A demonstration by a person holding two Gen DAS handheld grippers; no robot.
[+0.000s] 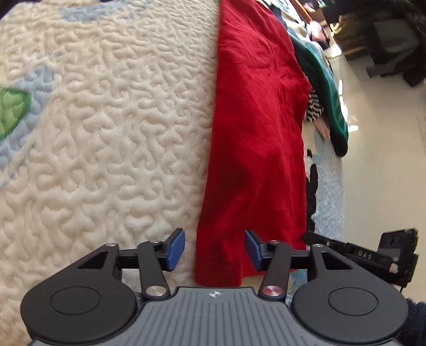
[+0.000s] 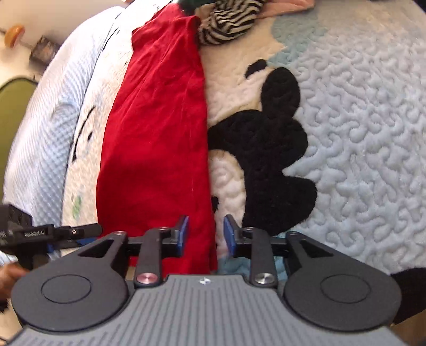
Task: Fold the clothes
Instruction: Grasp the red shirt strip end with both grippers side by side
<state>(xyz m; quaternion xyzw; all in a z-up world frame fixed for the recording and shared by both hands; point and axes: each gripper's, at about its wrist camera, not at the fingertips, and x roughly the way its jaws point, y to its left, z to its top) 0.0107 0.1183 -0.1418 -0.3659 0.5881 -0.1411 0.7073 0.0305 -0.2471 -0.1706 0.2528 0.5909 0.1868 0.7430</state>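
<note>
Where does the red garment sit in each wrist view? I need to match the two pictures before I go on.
Left wrist: the red garment runs as a long strip from top centre down to the open left gripper, right of the cream blanket.
Right wrist: the red garment runs left of centre down to the open right gripper.
Shared landmark: the black-and-white striped cloth beside the garment's far end.

Left of red garment [image 1: 255, 138]: bare cream blanket [image 1: 106, 133], free room.
Right of it: plush blanket open near the grippers; striped cloth [image 2: 229, 21] and a teal garment [image 1: 324, 87] crowd the far end.
Left gripper [image 1: 215, 251]: jaws apart, straddling the hem.
Right gripper [image 2: 206, 235]: likewise.
</note>
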